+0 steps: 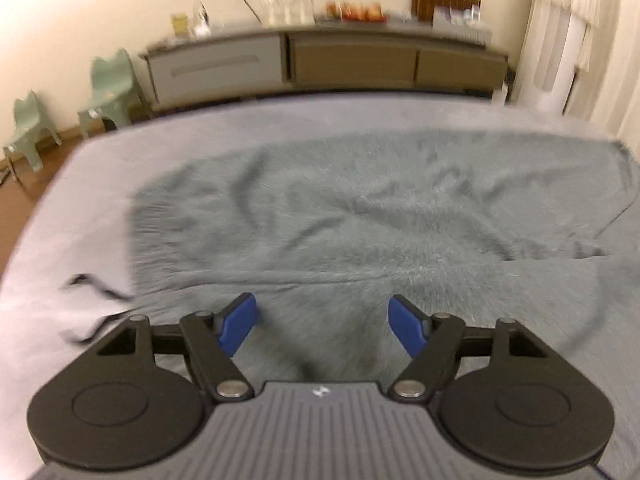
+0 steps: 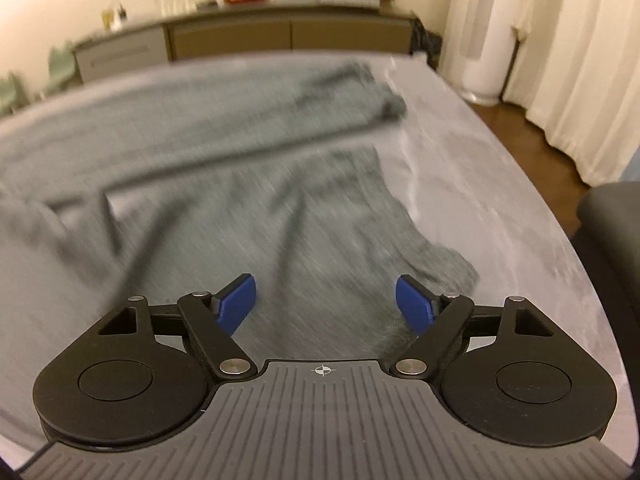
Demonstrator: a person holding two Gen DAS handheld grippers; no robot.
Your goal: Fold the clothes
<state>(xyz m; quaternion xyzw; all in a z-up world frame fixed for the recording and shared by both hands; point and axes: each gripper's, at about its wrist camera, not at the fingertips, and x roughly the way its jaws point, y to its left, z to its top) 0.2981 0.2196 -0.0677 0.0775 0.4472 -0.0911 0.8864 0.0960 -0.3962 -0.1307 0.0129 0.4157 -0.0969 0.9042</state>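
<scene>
Both views are blurred; the grey garment (image 1: 360,216) lies spread over the bed (image 1: 100,184), its right part cut off. Left gripper (image 1: 322,324) and right gripper (image 2: 325,304) hover with fingers apart, holding nothing.

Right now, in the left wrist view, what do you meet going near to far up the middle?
left gripper → grey garment → bed sheet → sideboard → glassware

text: none legible | marks: small white crosshair symbol on right tool (image 2: 325,312) body | labels: none
</scene>
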